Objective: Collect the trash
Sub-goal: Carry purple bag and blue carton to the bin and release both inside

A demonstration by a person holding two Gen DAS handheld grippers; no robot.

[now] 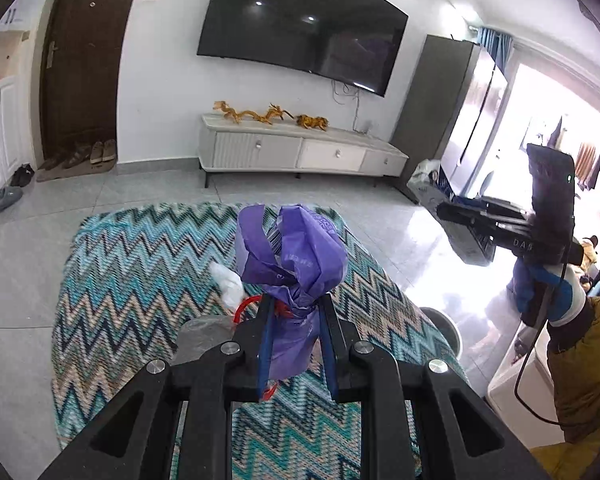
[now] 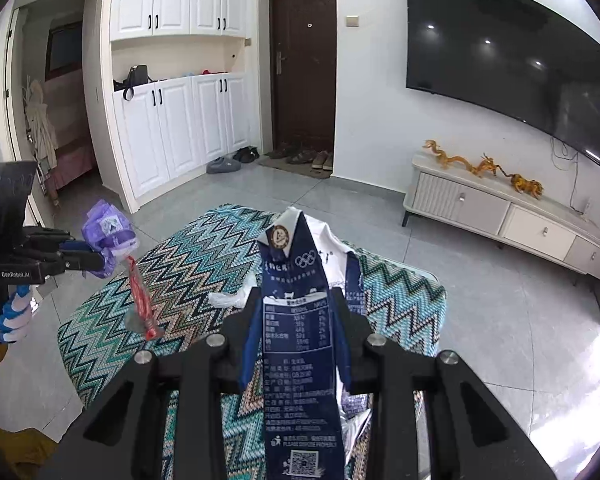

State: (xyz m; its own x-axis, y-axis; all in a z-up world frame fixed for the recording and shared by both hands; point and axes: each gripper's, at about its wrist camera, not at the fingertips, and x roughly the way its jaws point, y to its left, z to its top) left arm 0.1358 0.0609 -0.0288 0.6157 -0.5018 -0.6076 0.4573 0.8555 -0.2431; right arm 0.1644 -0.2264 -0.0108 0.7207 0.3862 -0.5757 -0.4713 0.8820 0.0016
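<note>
The crumpled purple wrapper [image 1: 290,280] is clamped in the left hand-held gripper [image 1: 294,316] above the zigzag-covered bench [image 1: 140,280]; only the right view shows the red strip [image 2: 140,304] dangling beneath it at nine o'clock. The blue milk carton [image 2: 300,320] is gripped by the right hand-held gripper [image 2: 300,312], its base cut off at six o'clock. A white scrap [image 1: 230,284] is partly hidden behind the wrapper.
</note>
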